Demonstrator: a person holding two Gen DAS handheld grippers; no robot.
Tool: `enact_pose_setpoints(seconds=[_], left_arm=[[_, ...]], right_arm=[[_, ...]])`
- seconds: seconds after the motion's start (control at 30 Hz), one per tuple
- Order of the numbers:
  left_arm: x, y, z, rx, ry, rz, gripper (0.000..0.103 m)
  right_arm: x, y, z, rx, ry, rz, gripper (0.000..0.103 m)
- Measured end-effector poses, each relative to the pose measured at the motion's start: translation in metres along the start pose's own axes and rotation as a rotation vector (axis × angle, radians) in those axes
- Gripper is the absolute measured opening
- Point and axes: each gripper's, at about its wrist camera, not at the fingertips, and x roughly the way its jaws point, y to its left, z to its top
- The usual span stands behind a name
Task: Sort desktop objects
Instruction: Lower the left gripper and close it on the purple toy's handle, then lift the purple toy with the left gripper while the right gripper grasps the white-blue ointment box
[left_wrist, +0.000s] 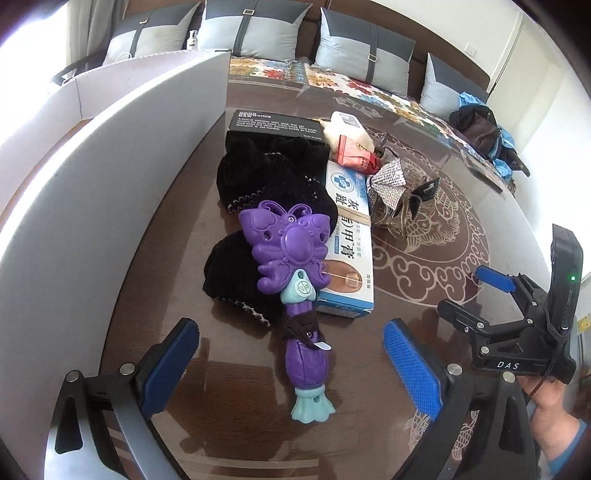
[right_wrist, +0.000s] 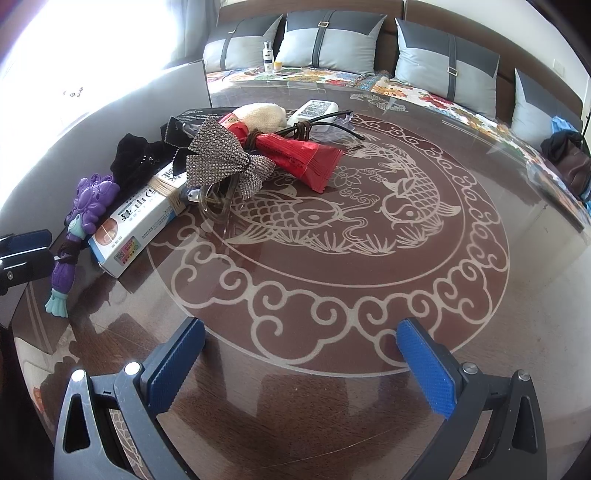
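Note:
A purple butterfly toy wand (left_wrist: 291, 251) lies on the table, its teal-tipped handle running between the fingers of my open left gripper (left_wrist: 290, 326). It rests partly on black cloth (left_wrist: 258, 177), beside a white-and-blue medicine box (left_wrist: 351, 236). Behind these are a rhinestone bow (left_wrist: 388, 184), a red packet (left_wrist: 354, 155) and a black box (left_wrist: 277, 123). My right gripper (right_wrist: 301, 328) is open over bare table with nothing between its fingers. From there the wand (right_wrist: 92, 195), the box (right_wrist: 140, 221), the bow (right_wrist: 221, 158) and the red packet (right_wrist: 306, 155) lie at the far left.
A white board (left_wrist: 92, 184) stands along the table's left side. The glass table (right_wrist: 332, 258) has a fish pattern. A beige pouch (right_wrist: 262, 114), a white device (right_wrist: 314, 109) and a dark cable (right_wrist: 306, 127) sit at the back. Behind is a sofa with cushions (left_wrist: 365, 48).

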Motion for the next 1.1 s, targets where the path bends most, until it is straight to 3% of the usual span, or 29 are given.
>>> enact_pose_setpoints(seconds=[0.03, 0.1, 0.13, 0.2, 0.27, 0.67, 0.73, 0.83, 0.9, 0.97, 1.03, 1.1], left_arm=[[0.004, -0.003, -0.001, 0.005, 0.019, -0.004, 0.098], [0.010, -0.012, -0.004, 0.023, 0.045, -0.019, 0.074], [0.009, -0.016, -0.005, 0.043, 0.037, 0.004, 0.071], [0.009, -0.020, -0.007, 0.066, 0.035, 0.001, 0.039], [0.006, -0.018, -0.009, 0.053, 0.039, -0.031, 0.026], [-0.036, 0.002, -0.057, 0.030, -0.036, -0.066, 0.025], [-0.033, 0.001, -0.057, 0.040, -0.018, -0.099, 0.030], [-0.031, -0.010, -0.052, 0.088, -0.024, -0.109, 0.051], [-0.030, -0.018, -0.045, 0.122, -0.051, -0.092, 0.070], [-0.024, -0.024, -0.034, 0.134, -0.056, -0.075, 0.071], [-0.015, -0.027, -0.024, 0.121, -0.039, -0.085, 0.064], [-0.008, -0.029, -0.019, 0.124, -0.025, -0.059, 0.025]], right_arm=[[0.000, 0.000, 0.000, 0.001, 0.000, 0.001, 0.103], [0.000, 0.000, 0.000, 0.001, 0.000, 0.001, 0.103], [0.000, 0.000, 0.000, 0.001, -0.001, 0.001, 0.103], [0.000, 0.000, 0.000, 0.003, -0.002, 0.003, 0.103], [0.000, 0.001, 0.001, 0.002, -0.001, 0.002, 0.103], [0.002, 0.003, 0.001, -0.009, 0.006, -0.014, 0.103], [0.002, 0.003, 0.001, -0.009, 0.006, -0.014, 0.103], [0.002, 0.003, 0.001, -0.009, 0.006, -0.015, 0.103], [0.002, 0.003, 0.001, -0.009, 0.006, -0.015, 0.103], [0.002, 0.003, 0.001, -0.009, 0.006, -0.015, 0.103], [0.002, 0.003, 0.001, -0.009, 0.006, -0.015, 0.103], [0.002, 0.003, 0.001, -0.009, 0.006, -0.015, 0.103]])
